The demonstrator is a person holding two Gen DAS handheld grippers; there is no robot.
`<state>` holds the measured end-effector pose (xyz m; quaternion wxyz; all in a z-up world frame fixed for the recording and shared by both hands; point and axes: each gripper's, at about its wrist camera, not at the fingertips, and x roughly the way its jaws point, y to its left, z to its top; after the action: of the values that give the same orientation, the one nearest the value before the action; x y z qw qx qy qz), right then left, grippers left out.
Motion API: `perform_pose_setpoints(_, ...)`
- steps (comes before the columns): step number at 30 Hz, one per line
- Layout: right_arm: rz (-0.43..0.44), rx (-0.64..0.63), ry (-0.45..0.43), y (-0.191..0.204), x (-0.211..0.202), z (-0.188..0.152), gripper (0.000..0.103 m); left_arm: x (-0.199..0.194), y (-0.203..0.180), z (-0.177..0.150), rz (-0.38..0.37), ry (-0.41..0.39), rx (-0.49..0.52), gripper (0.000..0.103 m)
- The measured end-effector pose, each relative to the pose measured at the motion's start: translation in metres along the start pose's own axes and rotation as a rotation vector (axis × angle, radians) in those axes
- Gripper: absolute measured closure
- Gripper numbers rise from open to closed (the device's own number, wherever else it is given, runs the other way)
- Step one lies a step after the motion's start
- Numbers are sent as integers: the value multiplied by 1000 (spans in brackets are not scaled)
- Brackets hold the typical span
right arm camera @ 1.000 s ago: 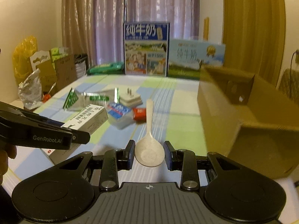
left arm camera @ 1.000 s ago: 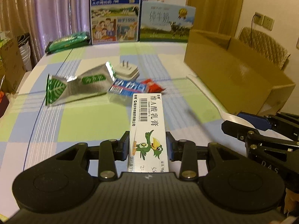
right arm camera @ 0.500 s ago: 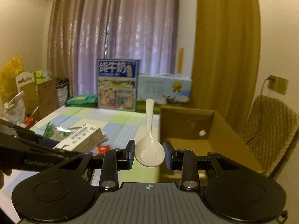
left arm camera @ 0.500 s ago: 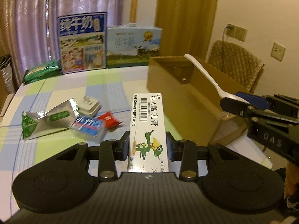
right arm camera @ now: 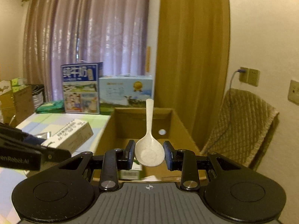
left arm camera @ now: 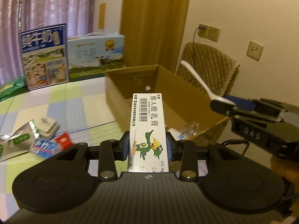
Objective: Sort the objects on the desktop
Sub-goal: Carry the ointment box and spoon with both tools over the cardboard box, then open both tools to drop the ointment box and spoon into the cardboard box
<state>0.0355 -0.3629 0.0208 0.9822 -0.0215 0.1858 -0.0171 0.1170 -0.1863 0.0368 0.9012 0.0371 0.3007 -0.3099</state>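
Checked tablecloth [left arm camera: 61,110], curtained room; left gripper [left arm camera: 147,146] jaws clamp ointment box [left arm camera: 148,128], right gripper [right arm camera: 149,154] jaws grip spoon [right arm camera: 149,149], seemingly above cardboard box [right arm camera: 108,128].

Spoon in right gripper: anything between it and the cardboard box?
Nothing visible. The spoon in the right gripper hangs over the cardboard box, whose top is open. Small items lie on its floor.

A white carton [left arm camera: 148,128] with a green bird print and a pale spoon [right arm camera: 149,150], handle forward, are each held above the open cardboard box [left arm camera: 188,100].
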Motion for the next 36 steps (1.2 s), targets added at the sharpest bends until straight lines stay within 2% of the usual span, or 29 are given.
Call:
perform_pose_setpoints(11,-16,8,47,-32,31,-1,73,59,-22,36,-41,5,-14,70)
perform_pose_setpoints(19,-10,10,68,-37,55,-3,73,96,-23,40,-48,34,-32,70)
perform_pose_setpoints(24,-5,14,82,-36,60,-6,73,91,-16,34,-34,28,-45,69)
perform_pose_setpoints(26,-3,16,87,-35,60,-8,73,85,-9,30,-27,21,-66,63)
perform_pose_setpoints(31,8,22,94,-29,63,-7,73,67,0,21,-16,11,-87,63)
perform_pose_setpoints(34,36,37,99,-27,65,-5,73,59,3,19,-14,2,-101,60)
perform_pose_setpoints(35,47,45,109,-28,66,-4,67,55,3,19,-14,-2,-103,59)
perform_pose_setpoints(36,43,51,115,-28,66,-3,55,52,4,18,-14,-4,-104,58)
